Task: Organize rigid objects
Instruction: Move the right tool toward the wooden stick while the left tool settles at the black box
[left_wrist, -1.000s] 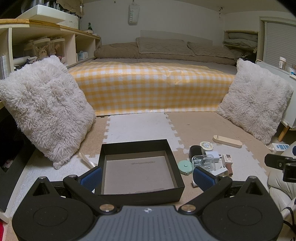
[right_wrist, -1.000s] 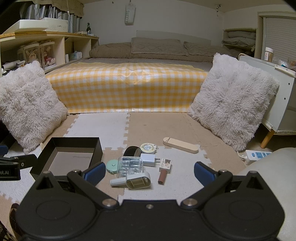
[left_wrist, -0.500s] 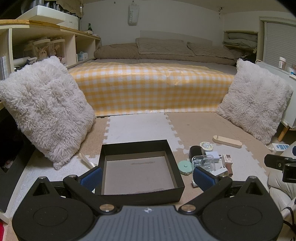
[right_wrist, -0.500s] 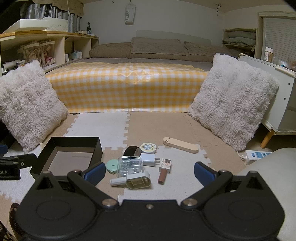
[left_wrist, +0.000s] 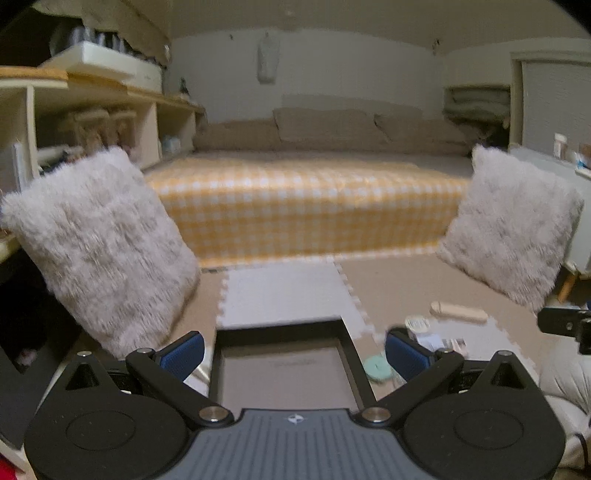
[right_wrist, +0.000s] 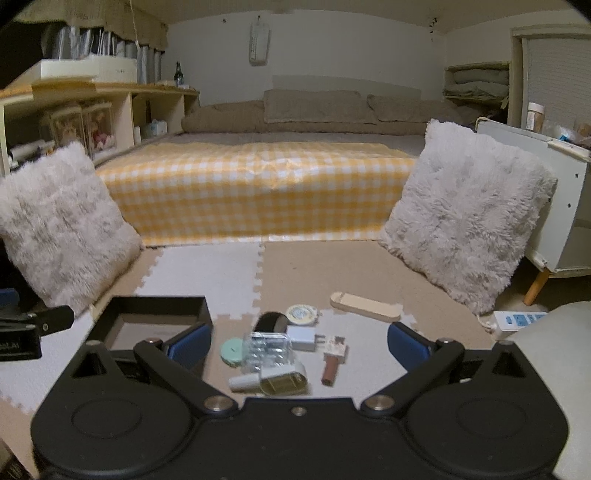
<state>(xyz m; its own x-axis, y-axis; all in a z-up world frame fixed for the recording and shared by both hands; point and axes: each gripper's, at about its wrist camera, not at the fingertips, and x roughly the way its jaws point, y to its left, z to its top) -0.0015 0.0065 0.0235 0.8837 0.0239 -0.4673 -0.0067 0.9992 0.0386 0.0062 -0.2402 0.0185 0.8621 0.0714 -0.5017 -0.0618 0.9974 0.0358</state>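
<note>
An open black box (left_wrist: 284, 369) lies on the floor mat right before my left gripper (left_wrist: 294, 356), which is open and empty above it. The box also shows at the left of the right wrist view (right_wrist: 155, 321). A cluster of small items lies on the mat: a clear plastic case (right_wrist: 269, 349), a mint round case (right_wrist: 232, 350), a white charger plug (right_wrist: 301, 338), a brown lipstick (right_wrist: 330, 369), a lint roller (right_wrist: 280, 380), a round tin (right_wrist: 302, 313), a black mouse (right_wrist: 271, 322) and a beige flat case (right_wrist: 365, 305). My right gripper (right_wrist: 299, 349) is open and empty above the cluster.
Two fluffy white cushions (right_wrist: 62, 225) (right_wrist: 469, 210) lean at left and right. A bed with a yellow checked cover (right_wrist: 258, 192) fills the back. A white cabinet (right_wrist: 554, 199) and a power strip (right_wrist: 517, 319) are at the right. Shelves (left_wrist: 92, 122) stand at the left.
Both grippers have tilted upward, so the floor and its objects sit lower in both views. The left wrist view is blurred by the motion. No object has moved.
</note>
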